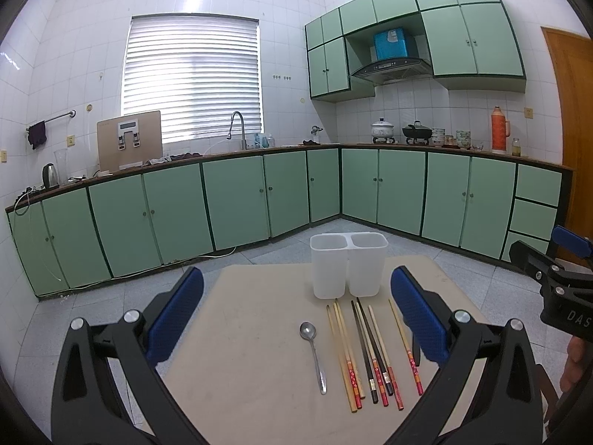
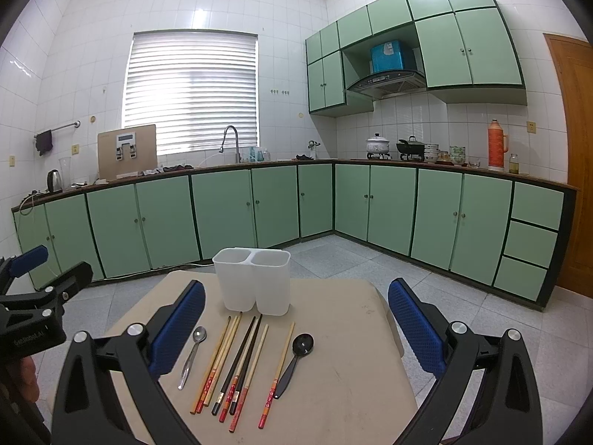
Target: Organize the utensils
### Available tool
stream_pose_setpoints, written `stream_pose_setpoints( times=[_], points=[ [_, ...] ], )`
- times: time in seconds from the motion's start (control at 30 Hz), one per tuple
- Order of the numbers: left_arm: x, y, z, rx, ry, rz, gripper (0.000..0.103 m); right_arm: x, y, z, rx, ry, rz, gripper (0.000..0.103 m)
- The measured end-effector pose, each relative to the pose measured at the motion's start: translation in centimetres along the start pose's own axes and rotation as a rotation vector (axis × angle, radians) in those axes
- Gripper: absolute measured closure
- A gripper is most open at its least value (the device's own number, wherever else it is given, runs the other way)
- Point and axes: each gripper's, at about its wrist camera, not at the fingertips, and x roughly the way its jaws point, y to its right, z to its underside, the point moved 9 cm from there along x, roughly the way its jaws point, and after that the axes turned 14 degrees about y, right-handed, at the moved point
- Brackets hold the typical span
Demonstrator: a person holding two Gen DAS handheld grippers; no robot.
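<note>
A white two-compartment holder (image 1: 348,264) (image 2: 253,280) stands empty at the far side of a small beige table (image 1: 244,333) (image 2: 344,333). In front of it lie a metal spoon (image 1: 313,352) (image 2: 192,352), several chopsticks (image 1: 370,352) (image 2: 237,363) side by side, and a black spoon (image 2: 296,359), seen only in the right wrist view. My left gripper (image 1: 296,315) is open and empty above the near table. My right gripper (image 2: 296,319) is open and empty too, to the right of the left one.
Green floor cabinets (image 1: 237,200) (image 2: 222,211) line the far walls, with a sink tap (image 1: 237,126), pots (image 2: 378,144) and a red thermos (image 2: 496,144) on the counter. Grey tiled floor (image 2: 463,315) surrounds the table. A wooden door (image 2: 574,148) is at the right.
</note>
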Motion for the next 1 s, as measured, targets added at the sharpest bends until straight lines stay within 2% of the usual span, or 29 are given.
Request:
stream_pose_setpoints(
  times=[1.0],
  points=[
    [-0.01, 0.09, 0.06, 0.001, 0.001, -0.001, 0.005, 0.07, 0.22, -0.21, 0.0, -0.004, -0.001, 0.006]
  ],
)
